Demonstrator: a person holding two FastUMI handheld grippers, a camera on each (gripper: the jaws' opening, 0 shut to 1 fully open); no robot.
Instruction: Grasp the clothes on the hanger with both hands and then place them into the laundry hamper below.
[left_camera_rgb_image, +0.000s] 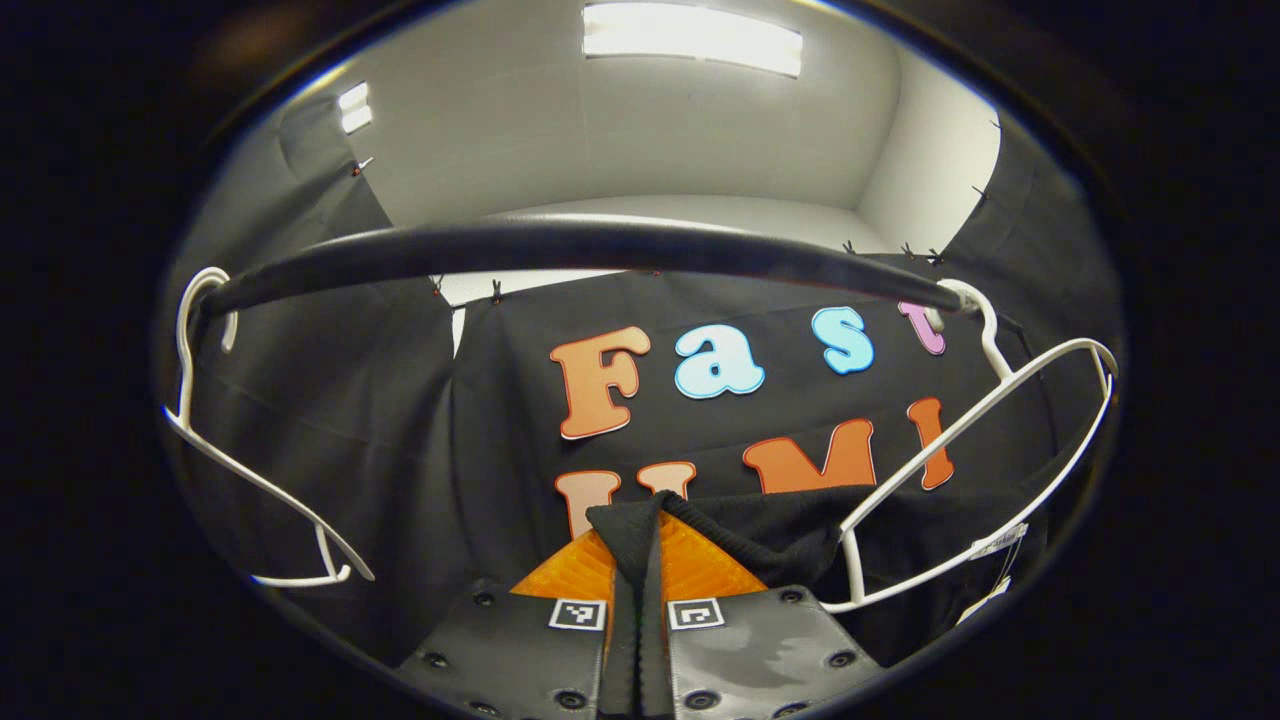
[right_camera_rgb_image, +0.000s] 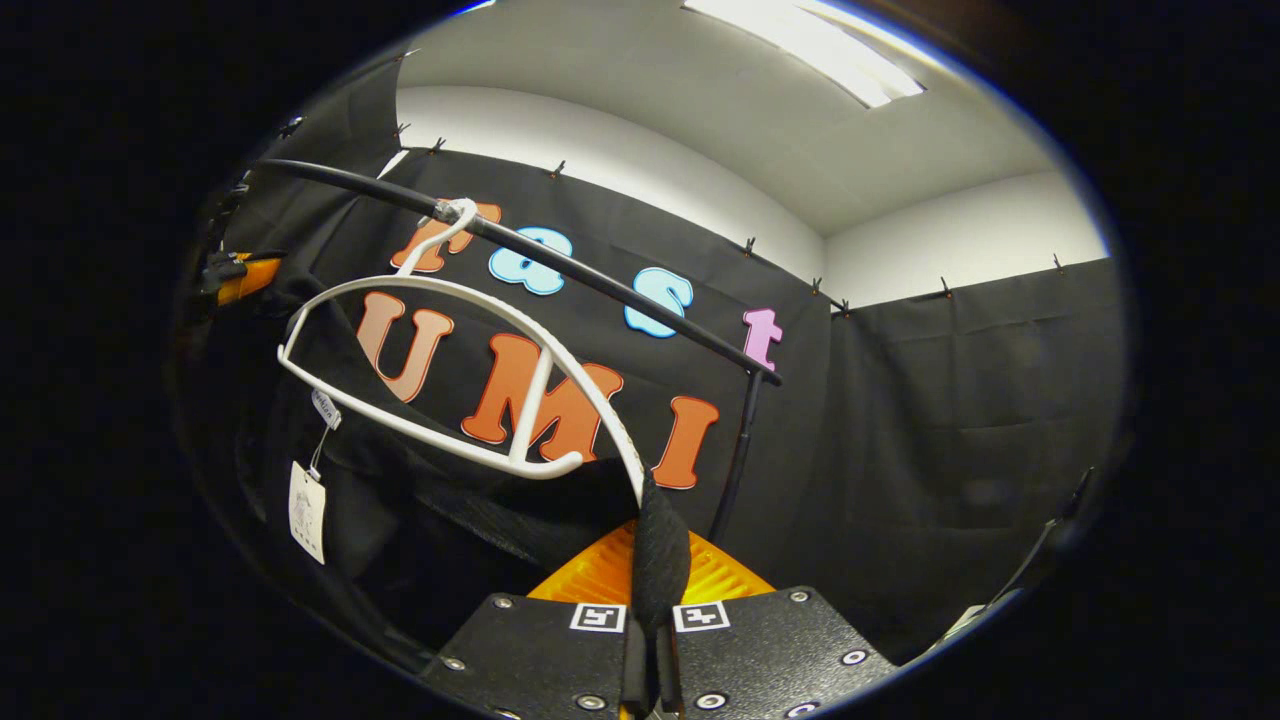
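A black garment (left_camera_rgb_image: 775, 530) hangs off a white hanger (left_camera_rgb_image: 960, 440) on the black rail (left_camera_rgb_image: 560, 245). In the left gripper view my left gripper (left_camera_rgb_image: 640, 560) is shut on a ribbed edge of the cloth, a fold sticking up between its fingers. In the right gripper view the garment (right_camera_rgb_image: 470, 520) droops under the same tilted hanger (right_camera_rgb_image: 450, 375), and my right gripper (right_camera_rgb_image: 655, 570) is shut on another edge of it just below the hanger's arm. The left gripper (right_camera_rgb_image: 235, 275) shows small at the far left of that view.
A second white hanger (left_camera_rgb_image: 250, 490), bare, hangs at the rail's left end. A paper tag (right_camera_rgb_image: 307, 510) dangles from the garment. The rail (right_camera_rgb_image: 600, 280) ends at a vertical post (right_camera_rgb_image: 738, 460). Black cloth walls stand close behind.
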